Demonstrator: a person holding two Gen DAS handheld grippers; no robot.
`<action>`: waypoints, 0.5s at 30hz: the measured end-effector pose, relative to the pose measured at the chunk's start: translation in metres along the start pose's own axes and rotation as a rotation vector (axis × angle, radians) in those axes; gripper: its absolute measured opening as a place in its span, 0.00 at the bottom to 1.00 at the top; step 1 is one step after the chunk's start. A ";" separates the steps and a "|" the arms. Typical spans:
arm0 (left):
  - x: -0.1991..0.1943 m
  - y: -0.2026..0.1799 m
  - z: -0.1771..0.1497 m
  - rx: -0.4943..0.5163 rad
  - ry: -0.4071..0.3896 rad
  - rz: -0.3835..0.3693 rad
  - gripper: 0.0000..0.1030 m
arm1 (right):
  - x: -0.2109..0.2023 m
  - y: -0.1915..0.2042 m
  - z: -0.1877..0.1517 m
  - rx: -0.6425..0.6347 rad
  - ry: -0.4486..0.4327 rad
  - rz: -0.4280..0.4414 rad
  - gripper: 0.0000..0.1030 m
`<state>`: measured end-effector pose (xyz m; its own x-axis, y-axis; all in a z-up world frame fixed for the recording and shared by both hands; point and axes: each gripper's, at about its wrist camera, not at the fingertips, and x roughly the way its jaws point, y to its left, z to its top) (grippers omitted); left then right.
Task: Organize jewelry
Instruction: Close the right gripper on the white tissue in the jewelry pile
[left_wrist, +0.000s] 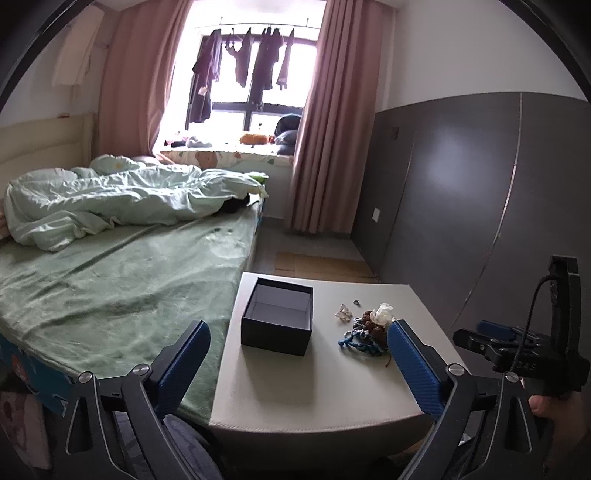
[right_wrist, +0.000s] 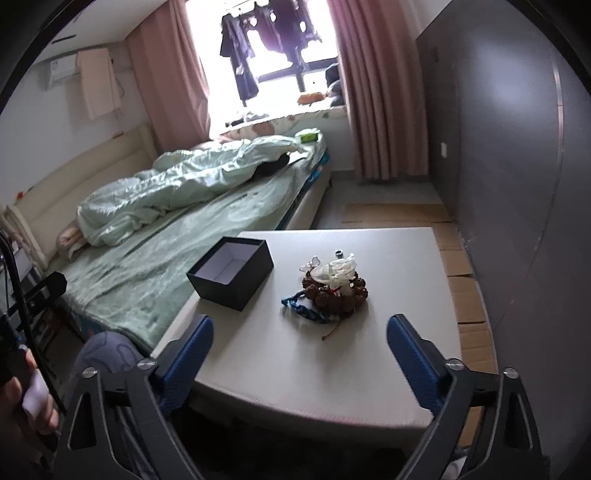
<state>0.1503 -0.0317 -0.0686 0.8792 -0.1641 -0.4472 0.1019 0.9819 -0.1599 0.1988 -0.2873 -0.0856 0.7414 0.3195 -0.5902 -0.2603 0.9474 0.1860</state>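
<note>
You hold both grippers low at the table's (right_wrist: 332, 369) near edge, left gripper (left_wrist: 299, 354) and right gripper (right_wrist: 300, 350) spread wide, gripping nothing. The jewelry pile (right_wrist: 332, 288) lies ahead of the right one, blue cord end toward the open box (right_wrist: 231, 273); its long axis is hard to tell.

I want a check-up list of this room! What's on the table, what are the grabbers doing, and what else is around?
Surface: pale square table, beside the bed.
Job's things: open dark cardboard box, empty; heap of brown bead bracelets topped by a white flower piece; blue braided cord; small metal ring.
Clutter: nothing seen on the table.
Grippers: left gripper open, right gripper open, both holding nothing.
Cables: black cable on the right gripper's handle.
Surroundings: green-sheeted bed, pink curtains, clothes hanging at the window.
</note>
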 end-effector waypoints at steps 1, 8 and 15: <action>0.005 -0.001 0.000 -0.003 0.004 0.004 0.92 | 0.008 -0.003 0.003 -0.007 0.014 0.009 0.84; 0.046 -0.019 -0.003 -0.029 0.041 0.026 0.87 | 0.058 -0.019 0.027 -0.102 0.089 0.059 0.76; 0.086 -0.035 -0.001 -0.050 0.078 0.062 0.77 | 0.116 -0.041 0.046 -0.129 0.202 0.169 0.66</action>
<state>0.2215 -0.0799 -0.1022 0.8442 -0.1124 -0.5241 0.0235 0.9846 -0.1731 0.3243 -0.2888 -0.1253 0.5463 0.4509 -0.7059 -0.4557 0.8671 0.2011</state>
